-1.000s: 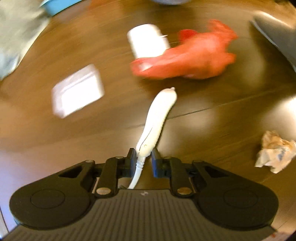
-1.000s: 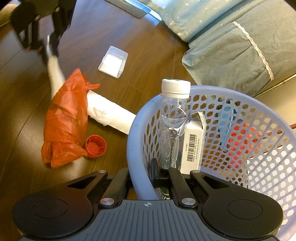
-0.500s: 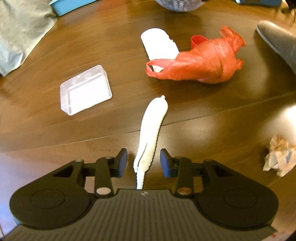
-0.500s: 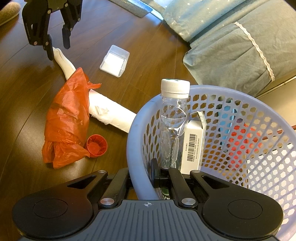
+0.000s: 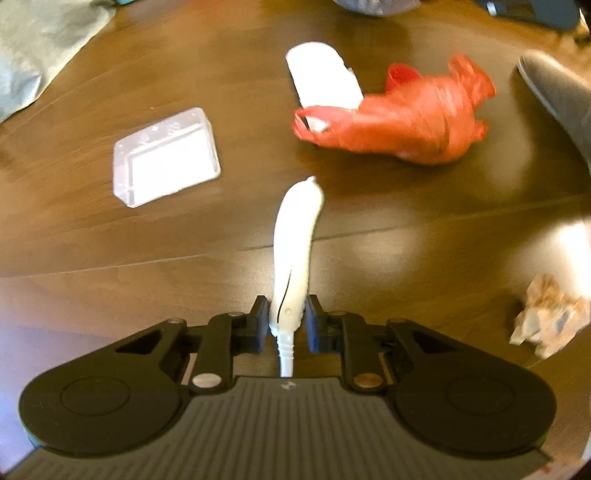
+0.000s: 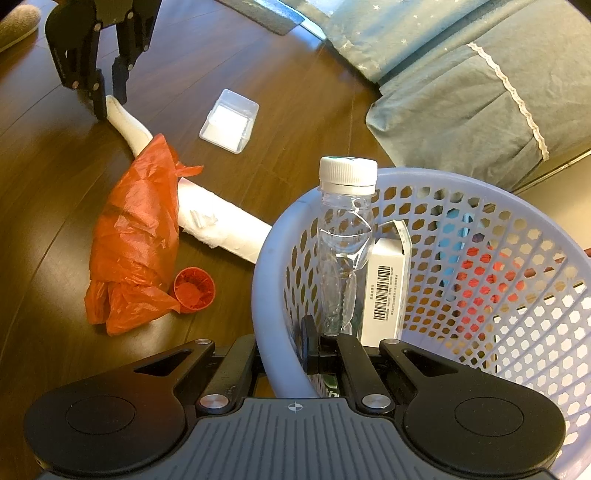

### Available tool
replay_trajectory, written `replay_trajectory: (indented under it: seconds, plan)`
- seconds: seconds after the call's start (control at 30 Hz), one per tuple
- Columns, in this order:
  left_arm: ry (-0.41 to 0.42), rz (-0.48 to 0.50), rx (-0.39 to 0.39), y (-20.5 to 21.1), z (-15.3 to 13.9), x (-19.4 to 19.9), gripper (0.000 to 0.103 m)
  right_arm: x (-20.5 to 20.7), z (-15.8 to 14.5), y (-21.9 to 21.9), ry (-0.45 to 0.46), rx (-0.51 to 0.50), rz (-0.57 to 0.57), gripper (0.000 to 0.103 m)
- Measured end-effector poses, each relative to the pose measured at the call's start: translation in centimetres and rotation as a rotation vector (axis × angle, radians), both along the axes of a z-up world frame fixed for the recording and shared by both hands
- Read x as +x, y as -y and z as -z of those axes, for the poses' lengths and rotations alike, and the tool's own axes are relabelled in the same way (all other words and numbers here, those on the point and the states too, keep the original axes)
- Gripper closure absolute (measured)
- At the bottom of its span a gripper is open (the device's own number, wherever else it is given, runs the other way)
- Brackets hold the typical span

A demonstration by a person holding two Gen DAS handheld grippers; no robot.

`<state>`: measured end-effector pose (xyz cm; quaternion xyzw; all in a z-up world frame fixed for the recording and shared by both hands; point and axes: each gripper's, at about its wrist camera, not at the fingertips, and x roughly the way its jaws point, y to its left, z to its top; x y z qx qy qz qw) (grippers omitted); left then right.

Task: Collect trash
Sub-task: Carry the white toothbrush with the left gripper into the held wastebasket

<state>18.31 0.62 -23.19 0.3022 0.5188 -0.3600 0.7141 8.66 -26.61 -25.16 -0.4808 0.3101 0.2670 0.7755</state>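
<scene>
My right gripper (image 6: pixel 282 354) clamping basket (image 6: pixel 266 258) rim, basket cut off at frame edge. Inside basket: bottle (image 6: pixel 341 236), box (image 6: pixel 386 280). My left gripper (image 5: pixel 286 319) closing on white tube (image 5: pixel 295 236) lying on floor (image 5: pixel 406 240) beyond basket, past orange bag (image 6: pixel 136 236).

A dark brown wooden floor (image 5: pixel 184 258) is stretching across both views, its plank seams showing and pale glare lying on it at the right of the left wrist view. Grey-green bedding (image 6: pixel 461 74) dotted with small stars and edged with a white lace trim (image 6: pixel 517 92) is hanging down at the upper right of the right wrist view. A similar greyish cloth (image 5: pixel 40 44) is showing at the upper left of the left wrist view. A grey slipper (image 6: pixel 16 24) is lying at the far top left corner.
</scene>
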Motion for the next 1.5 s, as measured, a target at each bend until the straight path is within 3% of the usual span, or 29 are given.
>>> replay_trajectory:
  seconds: [0.2,0.77,1.5]
  plan:
    - [0.018,-0.074,-0.046,-0.2,-2.4,0.7,0.086,0.0,0.0,0.0,0.000,0.000,0.000,0.102]
    - [0.117,-0.170,-0.113,1.5,-9.2,3.7,0.086,0.0,0.0,0.0,-0.001,-0.003,-0.002,0.102]
    - [0.152,-0.110,-0.266,6.0,-14.9,4.4,0.086,-0.1,0.0,0.0,-0.001,-0.005,-0.003,0.102]
